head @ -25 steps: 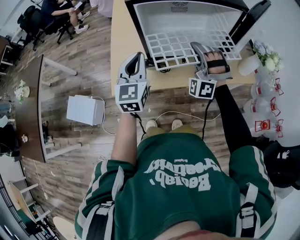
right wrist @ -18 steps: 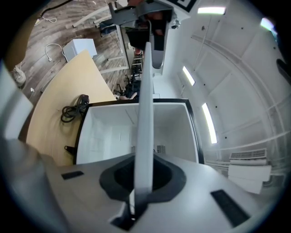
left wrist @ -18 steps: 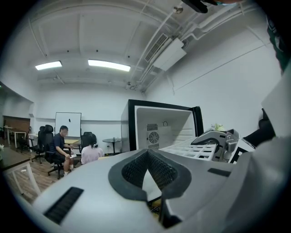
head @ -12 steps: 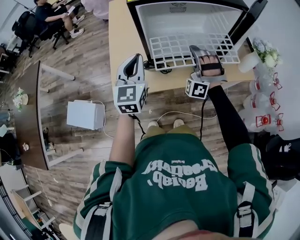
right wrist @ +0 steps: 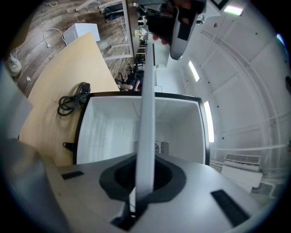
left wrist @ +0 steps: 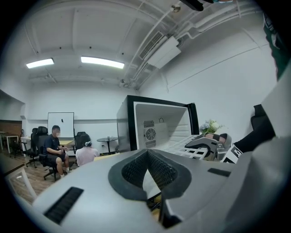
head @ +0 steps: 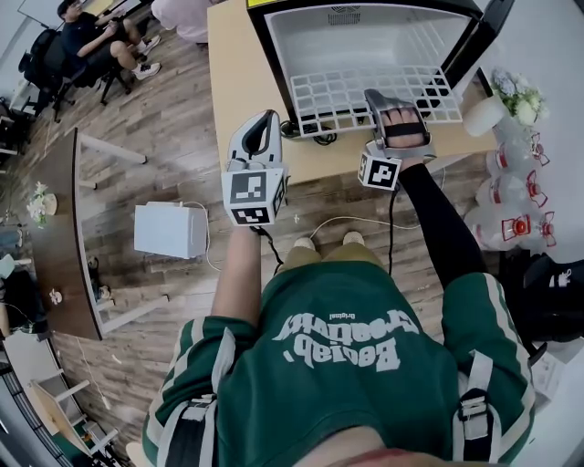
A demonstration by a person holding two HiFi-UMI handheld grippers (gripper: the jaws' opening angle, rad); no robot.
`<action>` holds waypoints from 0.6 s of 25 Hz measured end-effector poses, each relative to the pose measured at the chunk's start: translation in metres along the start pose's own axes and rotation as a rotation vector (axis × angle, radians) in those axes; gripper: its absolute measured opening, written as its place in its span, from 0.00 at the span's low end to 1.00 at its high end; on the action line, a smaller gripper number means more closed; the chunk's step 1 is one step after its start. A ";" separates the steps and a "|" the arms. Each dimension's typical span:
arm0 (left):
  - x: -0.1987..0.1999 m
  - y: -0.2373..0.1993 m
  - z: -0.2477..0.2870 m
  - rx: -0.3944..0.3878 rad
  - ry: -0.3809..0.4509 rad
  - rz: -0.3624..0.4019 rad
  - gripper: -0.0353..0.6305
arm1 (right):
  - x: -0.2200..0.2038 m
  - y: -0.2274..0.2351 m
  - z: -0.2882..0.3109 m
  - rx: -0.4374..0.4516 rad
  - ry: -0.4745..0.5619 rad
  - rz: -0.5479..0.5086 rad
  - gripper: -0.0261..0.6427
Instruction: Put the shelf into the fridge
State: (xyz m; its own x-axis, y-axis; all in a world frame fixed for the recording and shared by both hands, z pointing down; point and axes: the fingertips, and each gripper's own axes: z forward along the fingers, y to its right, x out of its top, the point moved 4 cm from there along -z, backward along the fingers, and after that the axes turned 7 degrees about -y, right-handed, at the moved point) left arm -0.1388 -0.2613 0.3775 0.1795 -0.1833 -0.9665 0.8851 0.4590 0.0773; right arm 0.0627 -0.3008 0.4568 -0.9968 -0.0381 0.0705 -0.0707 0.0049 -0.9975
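Observation:
The open fridge [head: 365,36] stands on a light wooden table [head: 237,82], its white inside facing me. A white wire shelf [head: 351,91] lies level, half inside the opening, with its front edge sticking out. My right gripper [head: 383,100] is shut on that front edge at the right. In the right gripper view the shelf [right wrist: 146,109] runs edge-on between the jaws of the right gripper [right wrist: 144,179] toward the fridge [right wrist: 113,132]. My left gripper [head: 265,120] hangs left of the fridge, away from the shelf. In its own view the left gripper [left wrist: 147,157] is shut and empty.
A coiled black cable [head: 310,137] lies on the table under the shelf's left corner. A vase of flowers [head: 511,91] and several bottles [head: 511,196] stand at the right. On the floor are a white box [head: 169,230] and a brown table [head: 64,228]. People [head: 82,27] sit far left.
My right gripper, still holding the shelf, has sunk slightly and shifted a little toward the fridge opening. The left gripper has hardly moved.

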 end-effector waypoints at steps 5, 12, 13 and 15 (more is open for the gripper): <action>-0.001 -0.001 -0.001 -0.019 -0.006 0.014 0.05 | 0.000 -0.005 0.007 -0.009 -0.027 0.001 0.08; -0.002 -0.004 0.001 -0.035 -0.009 0.029 0.05 | 0.004 -0.013 0.014 -0.008 -0.027 -0.007 0.08; -0.002 -0.005 0.002 -0.036 -0.009 0.031 0.05 | 0.004 -0.013 0.014 -0.012 -0.027 -0.006 0.08; -0.003 -0.006 0.003 -0.036 -0.011 0.034 0.05 | 0.005 -0.015 0.014 -0.020 -0.023 -0.005 0.08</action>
State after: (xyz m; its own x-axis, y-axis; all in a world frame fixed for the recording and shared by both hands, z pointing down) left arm -0.1431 -0.2657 0.3806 0.2138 -0.1769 -0.9607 0.8623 0.4963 0.1005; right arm 0.0596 -0.3147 0.4720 -0.9953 -0.0608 0.0749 -0.0765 0.0243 -0.9968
